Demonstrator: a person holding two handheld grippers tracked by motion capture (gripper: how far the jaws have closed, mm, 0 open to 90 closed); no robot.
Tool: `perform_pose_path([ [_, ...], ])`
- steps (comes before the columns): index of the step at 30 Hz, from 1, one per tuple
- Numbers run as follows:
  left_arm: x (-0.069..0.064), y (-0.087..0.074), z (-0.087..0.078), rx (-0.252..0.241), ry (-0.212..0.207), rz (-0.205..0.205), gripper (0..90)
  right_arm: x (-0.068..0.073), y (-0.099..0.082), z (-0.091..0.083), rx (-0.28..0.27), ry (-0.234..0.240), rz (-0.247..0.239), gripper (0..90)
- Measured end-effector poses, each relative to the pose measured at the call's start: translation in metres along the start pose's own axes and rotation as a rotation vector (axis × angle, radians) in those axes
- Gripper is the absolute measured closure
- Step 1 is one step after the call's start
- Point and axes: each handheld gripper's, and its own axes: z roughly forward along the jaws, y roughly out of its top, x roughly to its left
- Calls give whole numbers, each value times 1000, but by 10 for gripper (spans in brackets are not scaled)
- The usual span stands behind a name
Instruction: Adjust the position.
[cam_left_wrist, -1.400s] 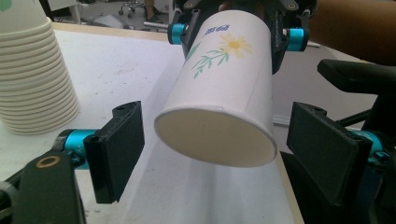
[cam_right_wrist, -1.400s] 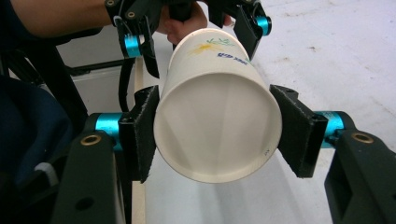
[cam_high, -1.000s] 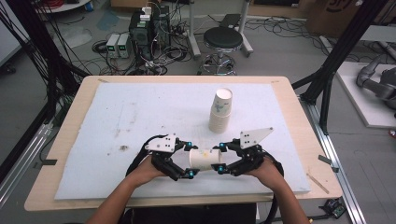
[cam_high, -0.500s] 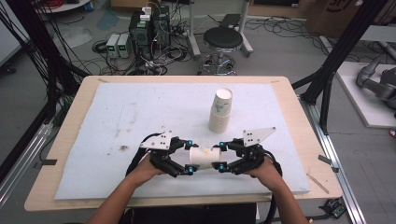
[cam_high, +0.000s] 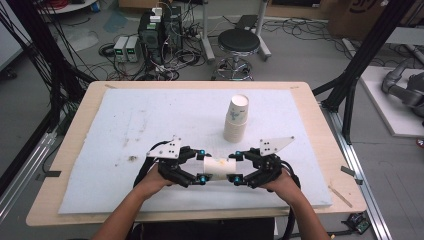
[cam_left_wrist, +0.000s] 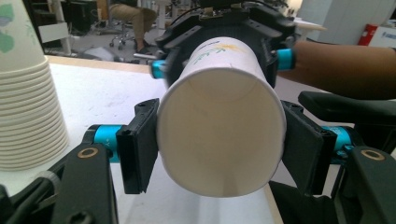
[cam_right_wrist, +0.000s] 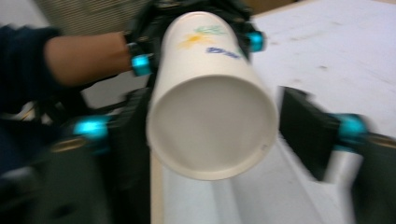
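Left tool (cam_left_wrist: 219, 154) freshly clamped on paper cup (cam_left_wrist: 219, 135); right tool (cam_right_wrist: 210, 135) just parted, off it.

Paper cup (cam_left_wrist: 219, 135): white, with a small print in green, yellow and blue near one end. Stack of cups (cam_high: 235, 120): white, green motif. Gripper fingers (cam_left_wrist: 137, 144): black, with turquoise fittings. Table (cam_high: 320, 145): pale wood under a white mat (cam_high: 150, 120) with dark specks.
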Motion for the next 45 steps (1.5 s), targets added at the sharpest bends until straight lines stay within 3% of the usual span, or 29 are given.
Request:
perform_pose_path([
  [2, 1, 3, -1, 32, 13, -4, 346, 0, 2, 0, 6, -33, 20, 175],
  [4, 1, 9, -2, 83, 20, -3, 346, 2, 6, 0, 23, -57, -3, 175],
  [10, 2, 28, -2, 245, 49, 27, 347, 10, 22, 3, 144, -146, -116, 176],
  [16, 4, 42, 2, 375, 57, 62, 346, 13, 32, 10, 240, -177, -181, 176],
  [25, 5, 52, 9, 500, 58, 67, 346, 13, 34, 14, 293, -188, -211, 176],
  [35, 6, 60, 16, 595, 73, 78, 338, 12, 36, 17, 326, -197, -225, 176],
  [45, 7, 69, 28, 667, 69, 89, 316, 14, 42, 33, 438, -223, -270, 180],
])
